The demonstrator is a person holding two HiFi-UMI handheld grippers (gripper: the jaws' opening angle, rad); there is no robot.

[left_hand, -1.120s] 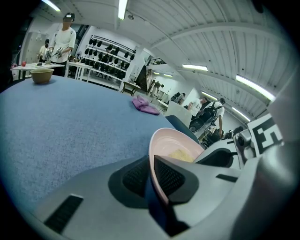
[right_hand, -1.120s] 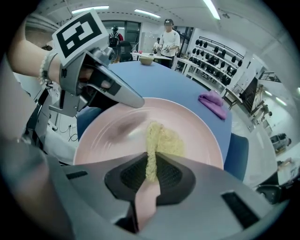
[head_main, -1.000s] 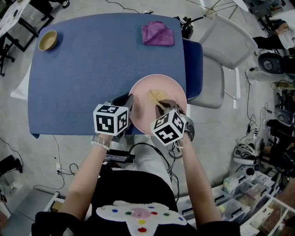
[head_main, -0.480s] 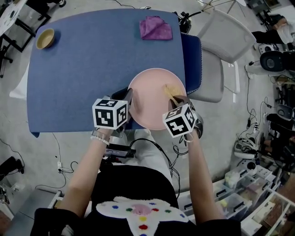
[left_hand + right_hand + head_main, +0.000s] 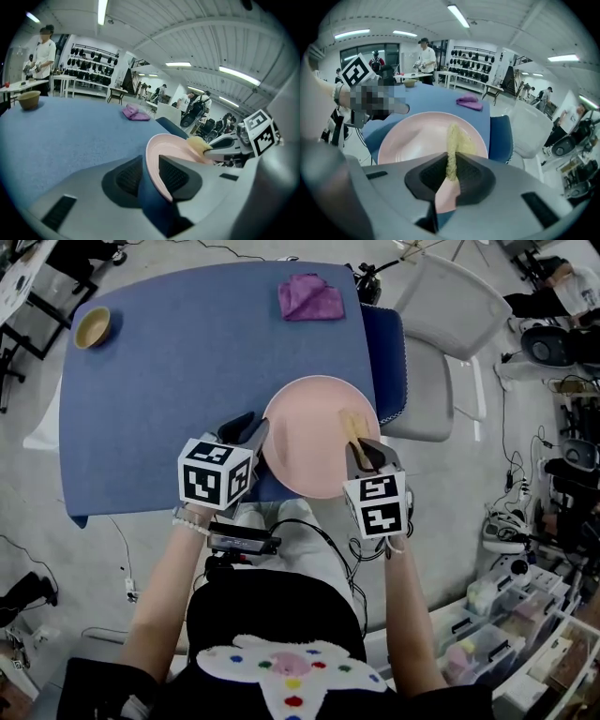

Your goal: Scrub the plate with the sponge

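Note:
A pink plate (image 5: 305, 442) lies at the near edge of the blue table (image 5: 187, 381) and overhangs it. My left gripper (image 5: 249, 431) is at the plate's left rim. In the left gripper view the rim (image 5: 154, 164) stands between its jaws, which are opening; a gap shows beside the left pad (image 5: 127, 177). My right gripper (image 5: 362, 452) is shut on a yellow sponge (image 5: 353, 424) that lies on the plate's right side. The right gripper view shows the sponge (image 5: 457, 138) pinched thin between the pads, resting on the plate (image 5: 417, 136).
A purple cloth (image 5: 309, 299) lies at the table's far edge and a small wooden bowl (image 5: 93, 325) at its far left corner. A white chair (image 5: 450, 343) with a blue cushion (image 5: 389, 362) stands just right of the table. Cables run over the floor.
The right gripper has carried the sponge from the plate's middle to its right side. The left gripper has shifted slightly left at the rim, with its jaws spread wider.

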